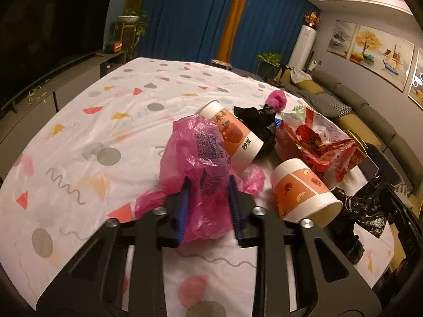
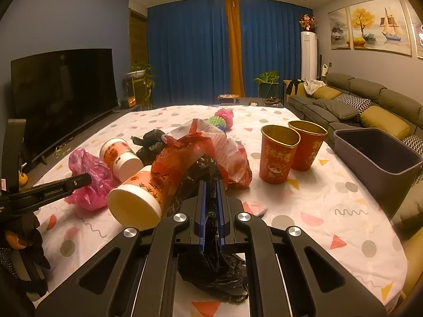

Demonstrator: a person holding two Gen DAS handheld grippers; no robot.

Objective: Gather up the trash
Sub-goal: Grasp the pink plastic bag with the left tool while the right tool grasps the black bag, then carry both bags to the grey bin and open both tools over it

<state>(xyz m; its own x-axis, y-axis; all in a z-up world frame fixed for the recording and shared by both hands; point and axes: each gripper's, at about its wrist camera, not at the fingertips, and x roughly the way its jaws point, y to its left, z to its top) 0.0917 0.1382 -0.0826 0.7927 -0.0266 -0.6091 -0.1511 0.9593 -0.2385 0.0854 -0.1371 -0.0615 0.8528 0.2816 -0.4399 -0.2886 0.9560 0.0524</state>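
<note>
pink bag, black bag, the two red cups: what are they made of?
Pink bag: thin glossy plastic film, crinkled, translucent. Black bag: similar film, opaque, shiny creases. Two red cups: probably coated paper or foil laminate, with shiny gold inside; can't tell which.

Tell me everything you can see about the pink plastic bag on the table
The pink bag is thin, translucent, crumpled plastic with a dark printed QR code and text. It lies bunched on the patterned tablecloth, at the left end of the trash pile. A tipped paper cup rests against its right side. The left gripper is closed on its near end, blue pads pressing the plastic from both sides. A loose pink flap spreads onto the cloth beside the gripper.
</note>
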